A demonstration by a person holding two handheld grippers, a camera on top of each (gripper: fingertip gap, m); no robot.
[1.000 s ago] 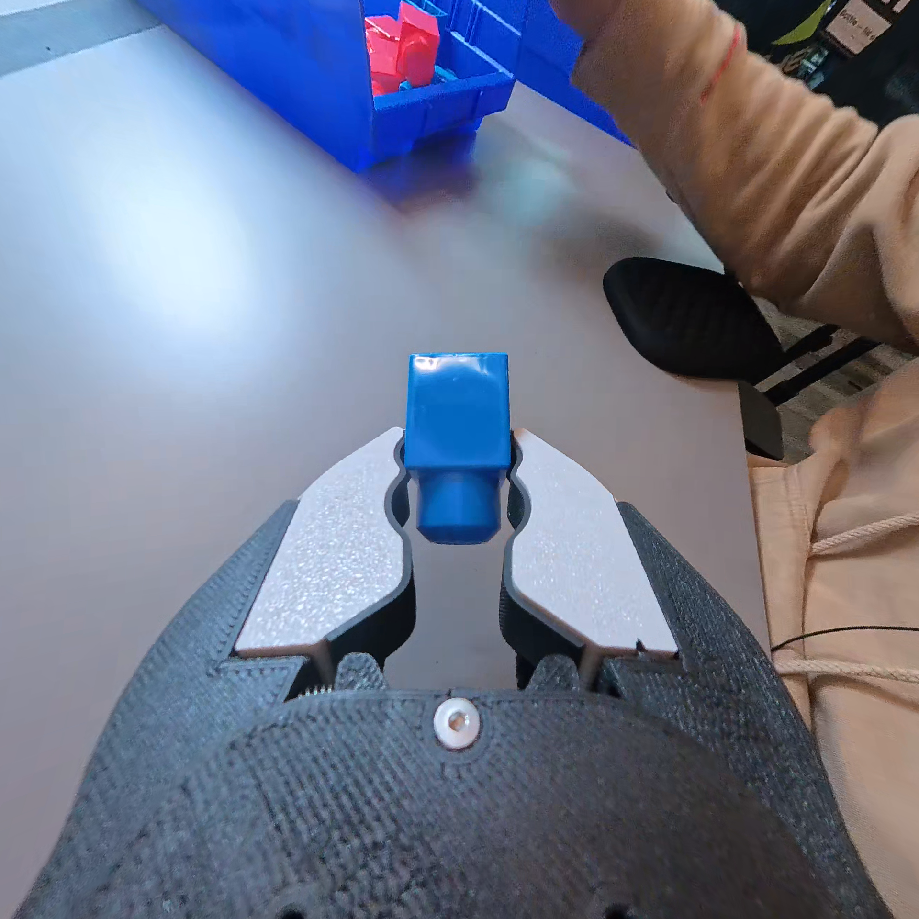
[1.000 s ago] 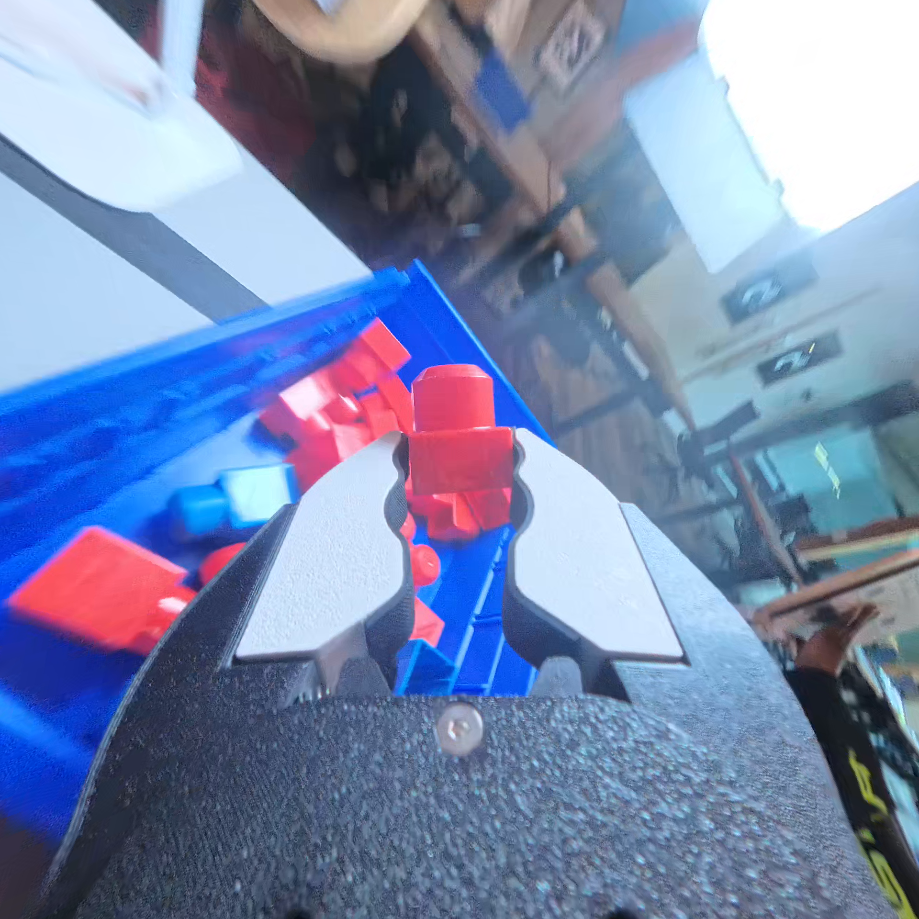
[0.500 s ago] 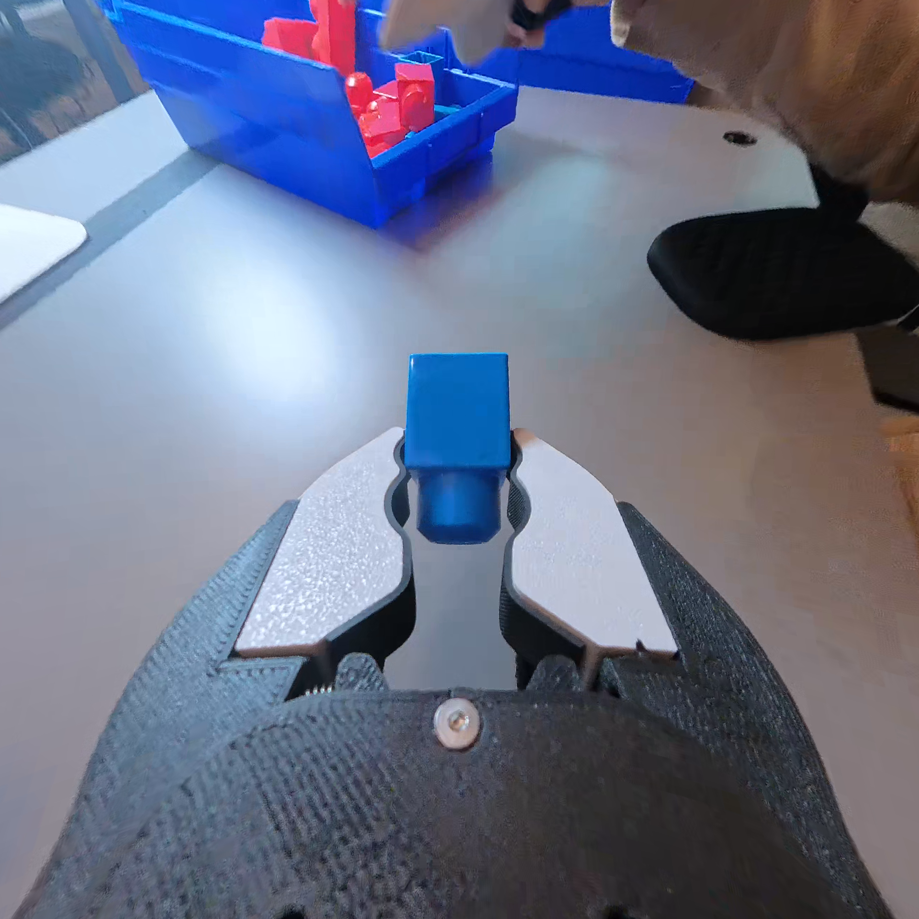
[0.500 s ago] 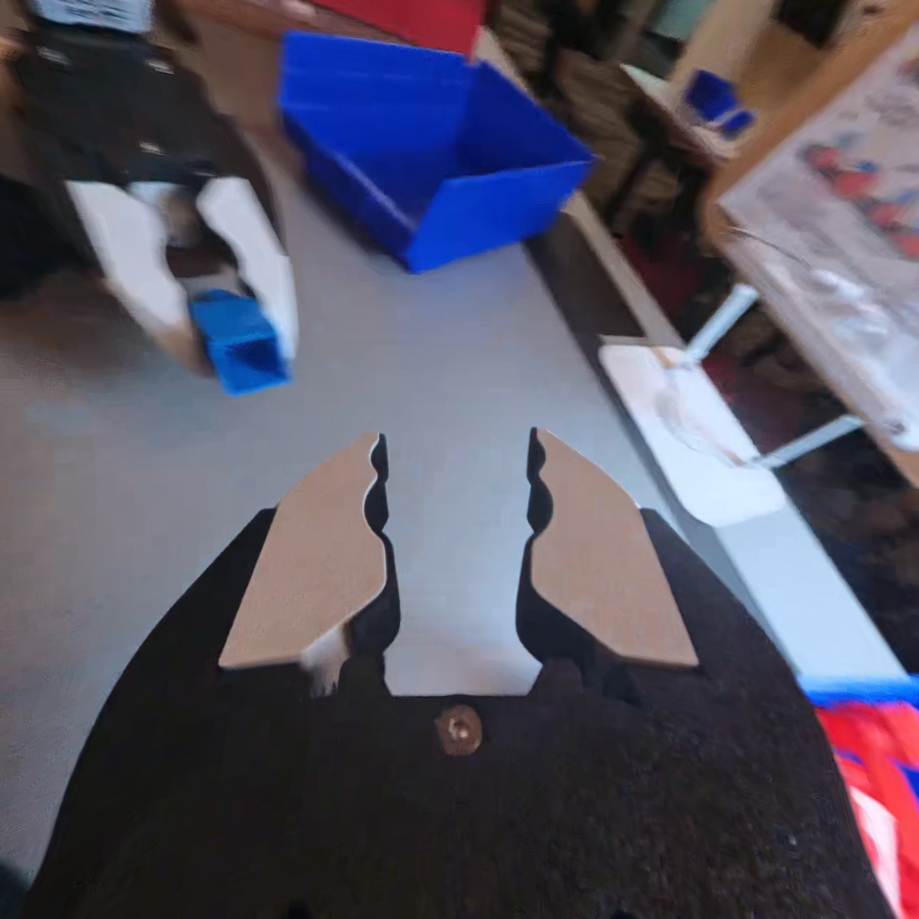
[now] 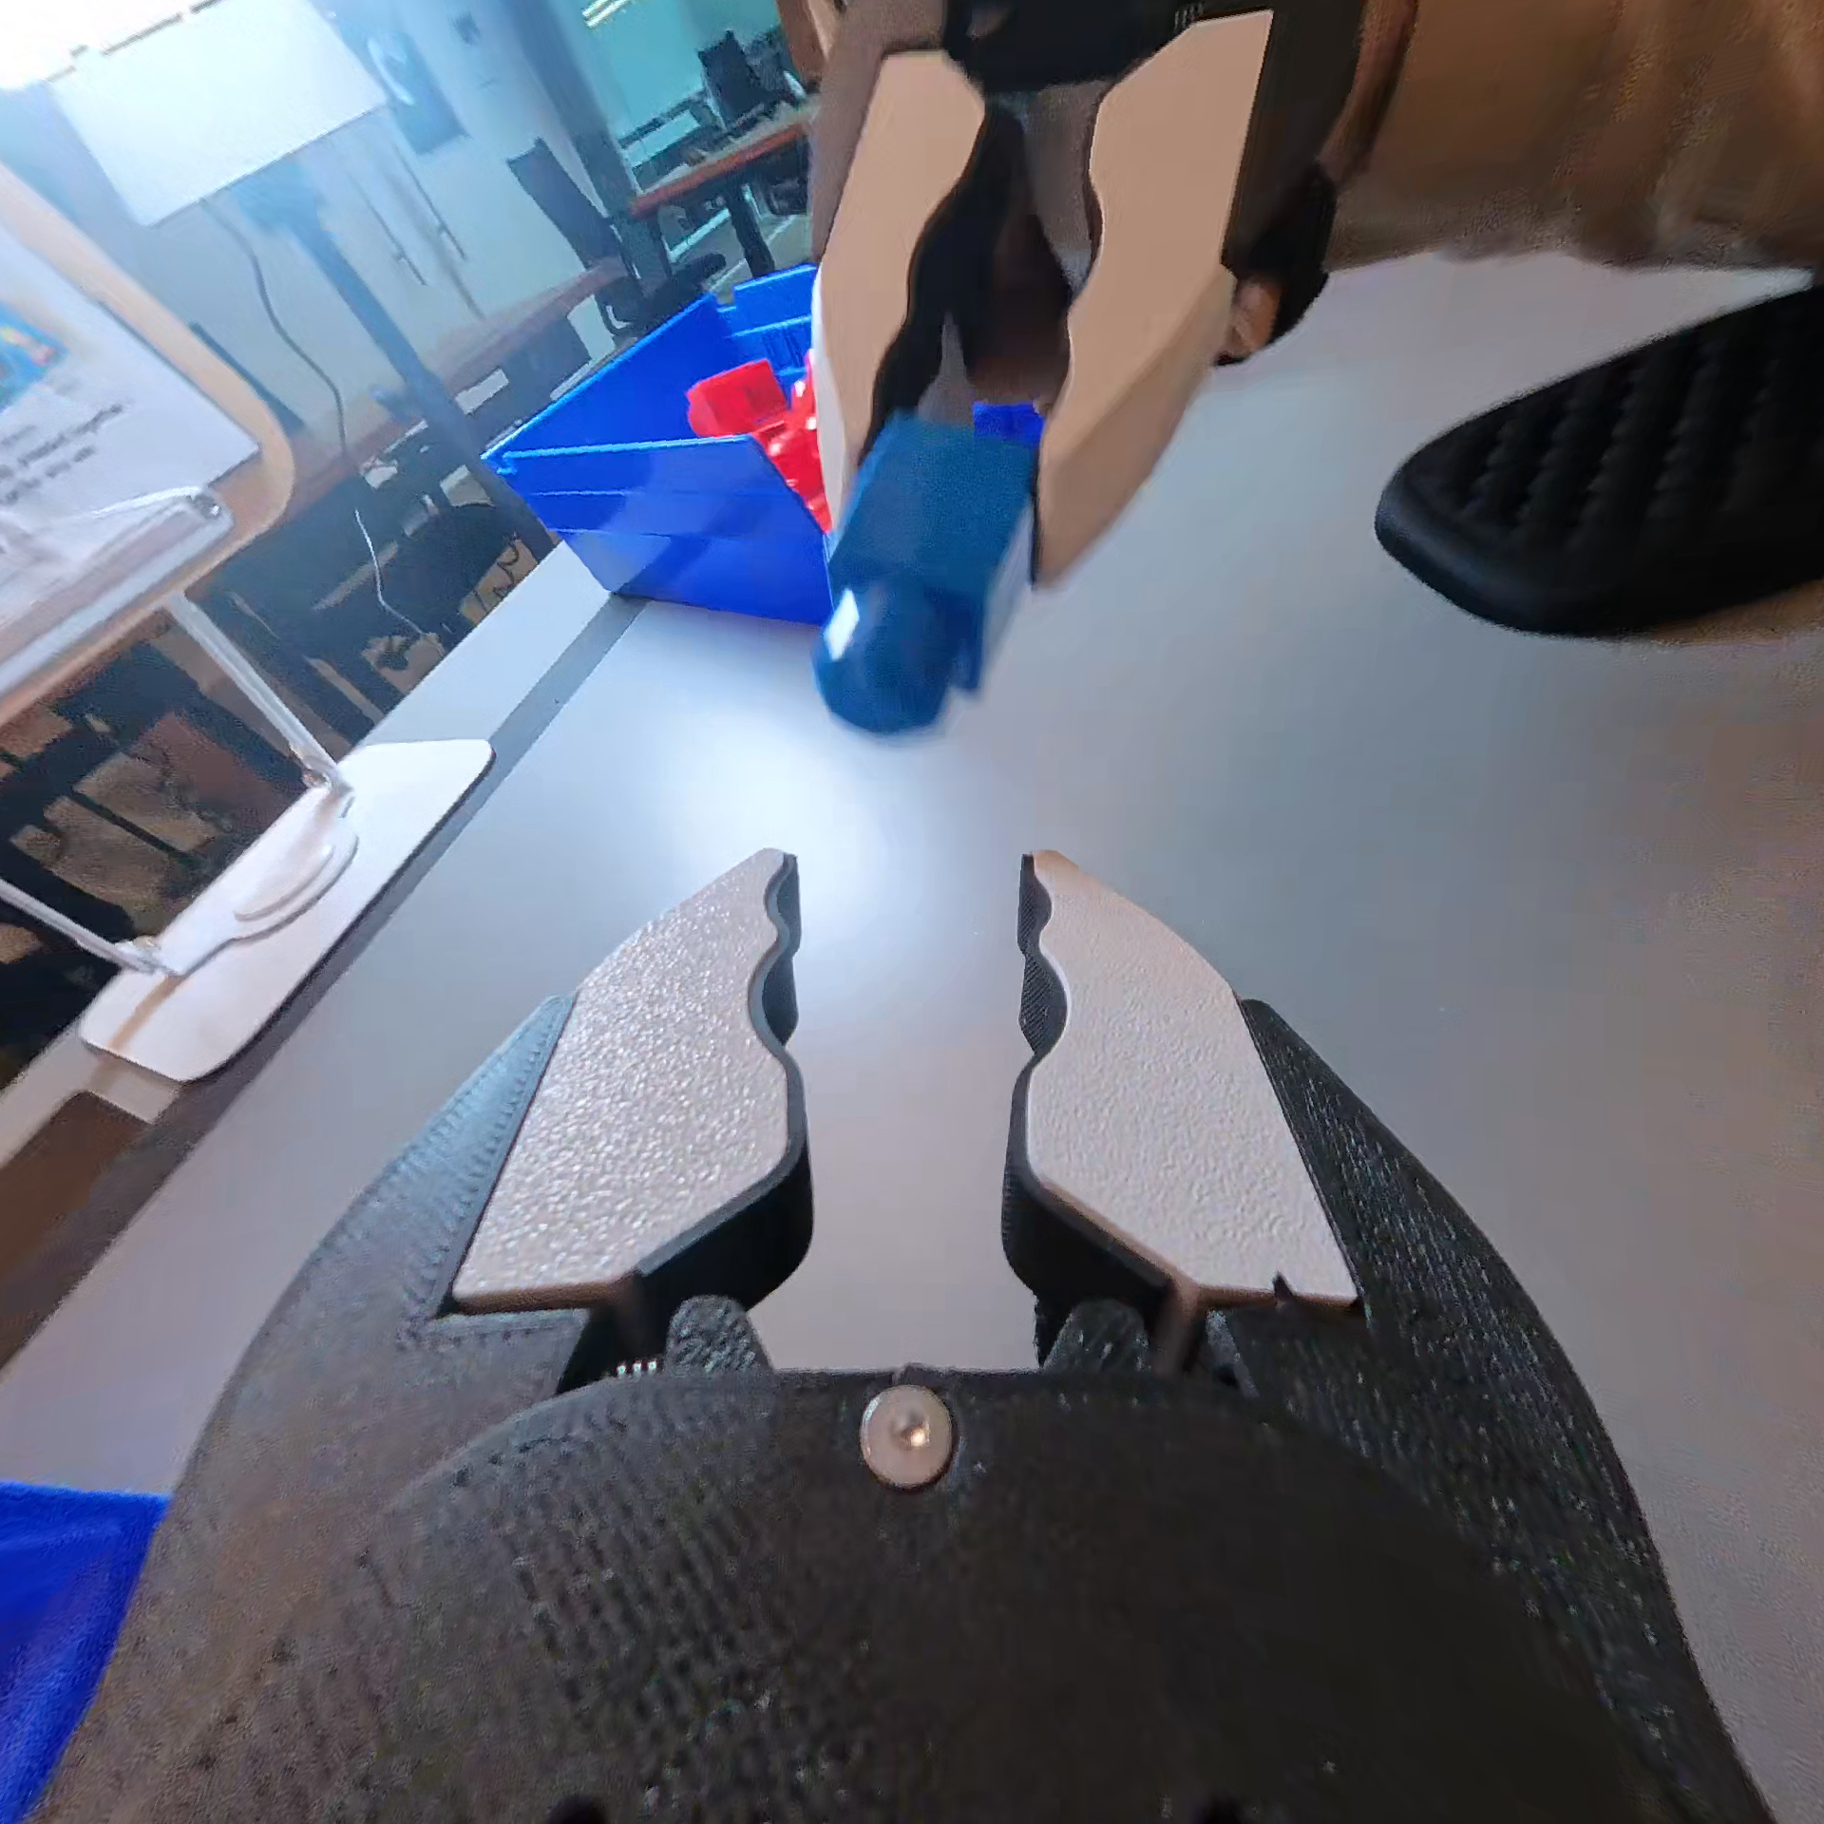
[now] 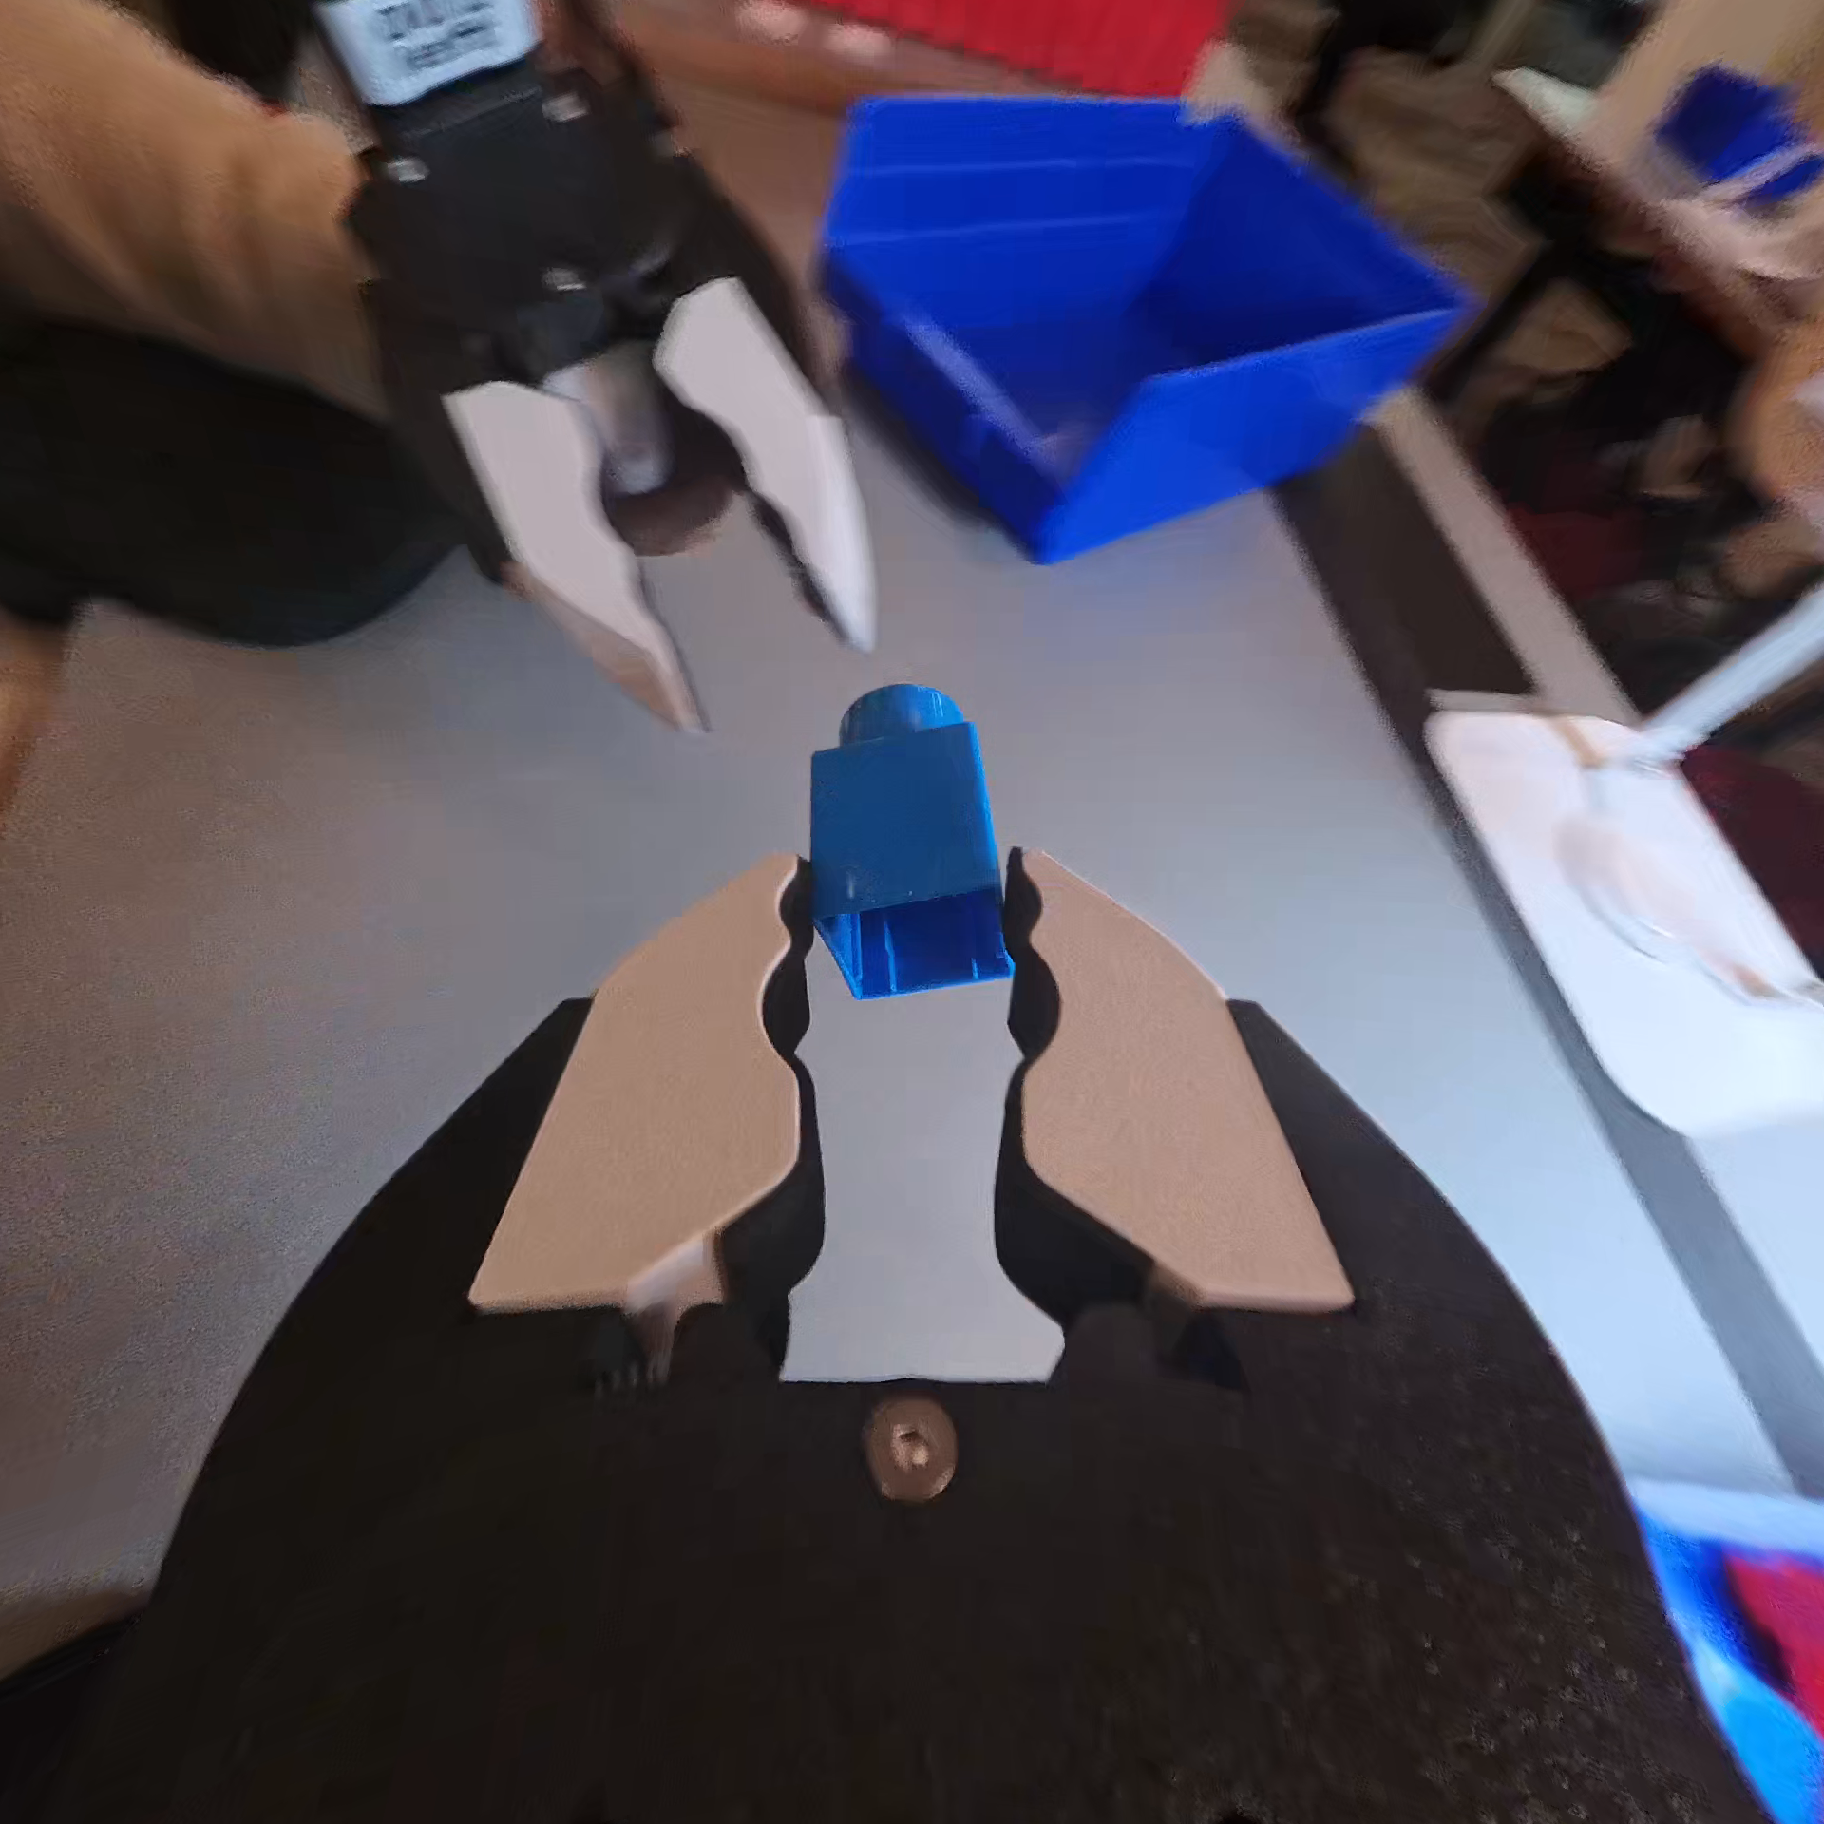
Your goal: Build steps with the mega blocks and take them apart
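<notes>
Grey table [image 5: 1283, 888]: right gripper [image 6: 908, 878] clamps blue block [image 6: 898, 829]; left gripper [image 5: 908, 869] spread, empty.

Grey table [image 5: 1283, 888], blue bin [image 5: 681, 533] of red blocks [image 5: 740, 405], white lamp base [image 5: 286, 888]

Bright daylight, table glare, motion blur

My right gripper [image 6: 906, 888] has the block [image 6: 903, 839] between its tips above the bench [image 6: 1135, 750]. My left gripper [image 6: 760, 681] faces it from just beyond, apart. A bin [image 6: 1105, 296] sits farther back on the right; a flat stand base [image 6: 1619, 908] lies at the right edge.
</notes>
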